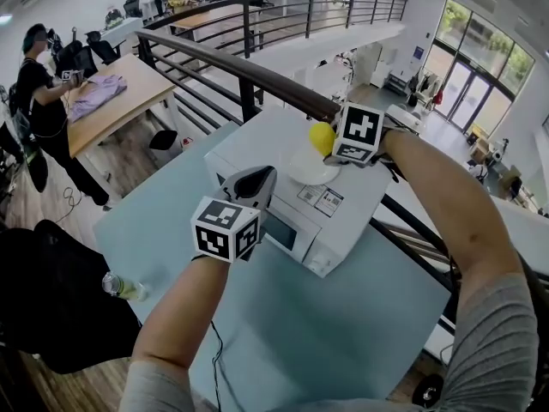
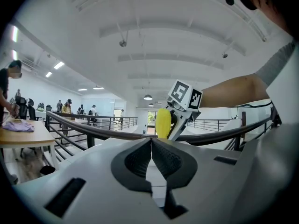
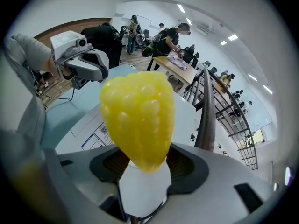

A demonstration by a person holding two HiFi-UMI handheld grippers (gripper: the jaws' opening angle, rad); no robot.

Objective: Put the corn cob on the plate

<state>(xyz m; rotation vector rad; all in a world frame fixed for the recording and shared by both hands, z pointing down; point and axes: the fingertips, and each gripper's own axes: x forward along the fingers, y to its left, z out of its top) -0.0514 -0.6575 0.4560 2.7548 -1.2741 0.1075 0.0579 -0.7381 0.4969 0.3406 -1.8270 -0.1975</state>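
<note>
Looking down on a pale blue surface (image 1: 343,316) up on a mezzanine. White microwave (image 1: 360,204) parked by the far right edge, right beside a dark railing (image 1: 257,71). White plate (image 1: 310,172) sitting on top of the microwave.

Corn cob (image 1: 322,137) pinched in the right hand-held gripper (image 3: 145,164), yellow tip sticking out past the jaws, hanging over the far rim of the plate. Touching the plate or just above it: can't tell.

Left hand-held gripper (image 2: 151,160) pressed together on nothing, pointing roughly level, hovering over the middle of the surface just beside the microwave.

Clear bottle (image 1: 120,287) right at the left edge of the surface, against something black and bulky.

Beyond that edge, wood flooring and a long wooden table (image 1: 129,114) with a purple cloth (image 1: 96,93) on it, plus a person (image 1: 39,84) in black standing at its end. More people and desks further back along the railing. Past the railing on the right, a lower floor with tall glass doors (image 1: 472,84). White ceiling overhead with strip lights (image 2: 58,65).
</note>
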